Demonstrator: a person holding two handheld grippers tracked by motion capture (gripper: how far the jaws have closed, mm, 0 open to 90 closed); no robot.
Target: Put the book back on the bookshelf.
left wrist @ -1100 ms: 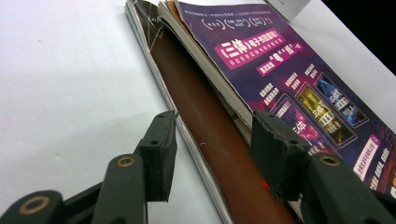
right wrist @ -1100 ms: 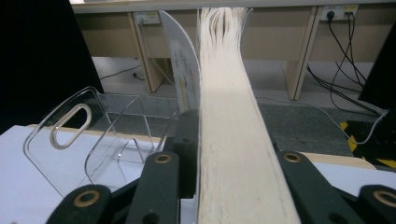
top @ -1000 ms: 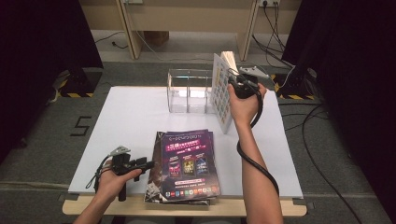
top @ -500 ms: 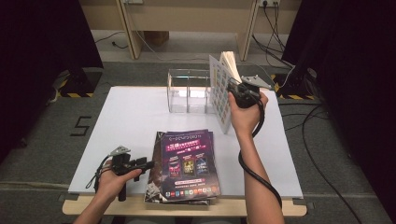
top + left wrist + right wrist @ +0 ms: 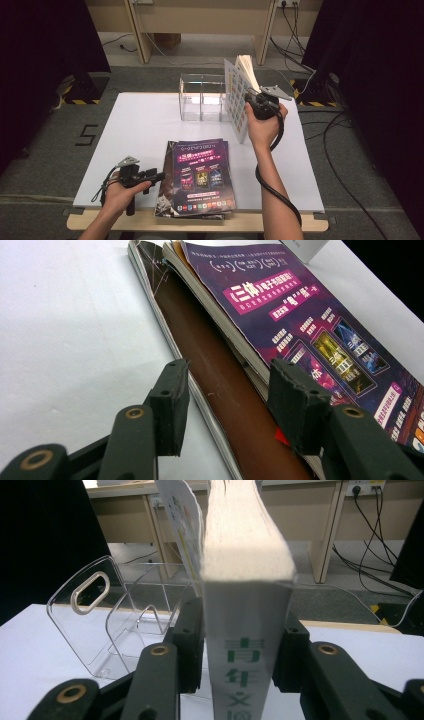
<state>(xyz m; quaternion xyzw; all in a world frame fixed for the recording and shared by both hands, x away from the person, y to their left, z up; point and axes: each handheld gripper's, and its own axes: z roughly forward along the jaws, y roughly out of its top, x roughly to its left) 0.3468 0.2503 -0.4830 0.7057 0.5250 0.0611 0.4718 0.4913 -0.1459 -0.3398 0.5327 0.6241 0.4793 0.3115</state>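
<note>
High view: a thick book point(image 5: 239, 100) is being held upright at the far right of the white bench point(image 5: 140, 130), just beside a clear acrylic rack point(image 5: 202, 97), between the right tongs point(image 5: 252, 101). Their jaws have just been opening; in the right gripper view the book's spine point(image 5: 245, 660) is being flanked closely by both pads, though contact probably cannot be judged. Near the front edge, a stack of magazines point(image 5: 200, 175) is being approached by the left tongs point(image 5: 159, 176), spread wide, one jaw over the stack's edge point(image 5: 220, 385), nothing being pinched.
</note>
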